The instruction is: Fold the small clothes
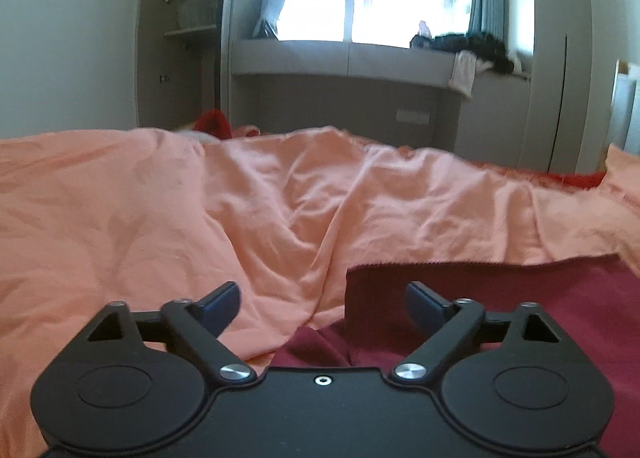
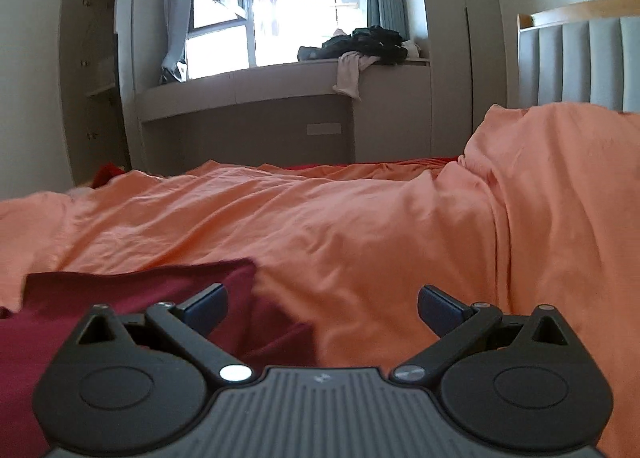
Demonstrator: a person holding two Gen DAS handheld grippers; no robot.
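A dark red garment (image 1: 520,298) lies on an orange bedsheet (image 1: 200,209). In the left wrist view it fills the lower right, its upper left corner just ahead of my right finger. My left gripper (image 1: 323,296) is open and empty, low over the garment's left edge. In the right wrist view the garment (image 2: 132,290) lies at lower left on the sheet (image 2: 360,225), its right corner between the fingers. My right gripper (image 2: 323,300) is open and empty, low over that corner.
A window seat (image 1: 344,61) with a pile of dark clothes (image 1: 472,43) stands beyond the bed; the pile also shows in the right wrist view (image 2: 368,41). A grey padded headboard (image 2: 580,57) stands at right. The sheet rises in a hump (image 2: 560,161) at right.
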